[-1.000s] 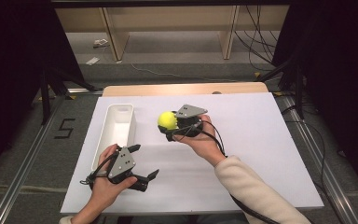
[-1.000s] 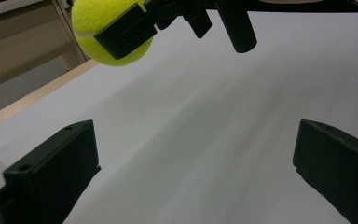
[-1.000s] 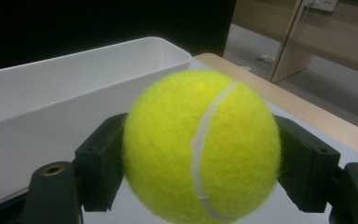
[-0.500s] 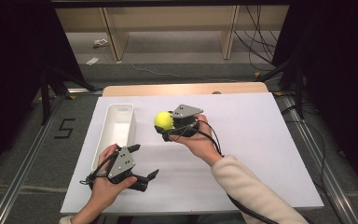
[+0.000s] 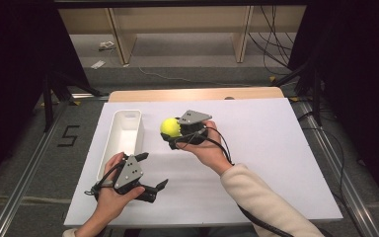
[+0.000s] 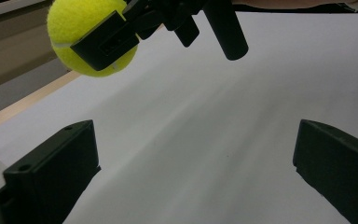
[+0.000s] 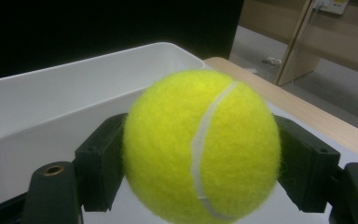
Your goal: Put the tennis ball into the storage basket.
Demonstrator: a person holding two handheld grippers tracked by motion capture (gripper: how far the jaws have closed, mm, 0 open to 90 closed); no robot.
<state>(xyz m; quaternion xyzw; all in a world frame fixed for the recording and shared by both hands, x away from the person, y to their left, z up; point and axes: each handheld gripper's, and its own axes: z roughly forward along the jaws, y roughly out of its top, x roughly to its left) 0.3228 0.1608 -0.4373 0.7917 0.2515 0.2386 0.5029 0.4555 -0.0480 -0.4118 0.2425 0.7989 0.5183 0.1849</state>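
The tennis ball (image 5: 170,127) is clamped between both jaws of your right gripper (image 5: 173,132), lifted above the table (image 5: 276,163), just beside the white tray (image 5: 109,148). Your left gripper (image 5: 159,186) rests low near the table's front edge, jaws wide apart, holding nothing.

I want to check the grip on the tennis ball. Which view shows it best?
The right gripper view: the tennis ball sits close up, clamped between both jaws. The high view shows it small; the left gripper view shows one jaw across it.
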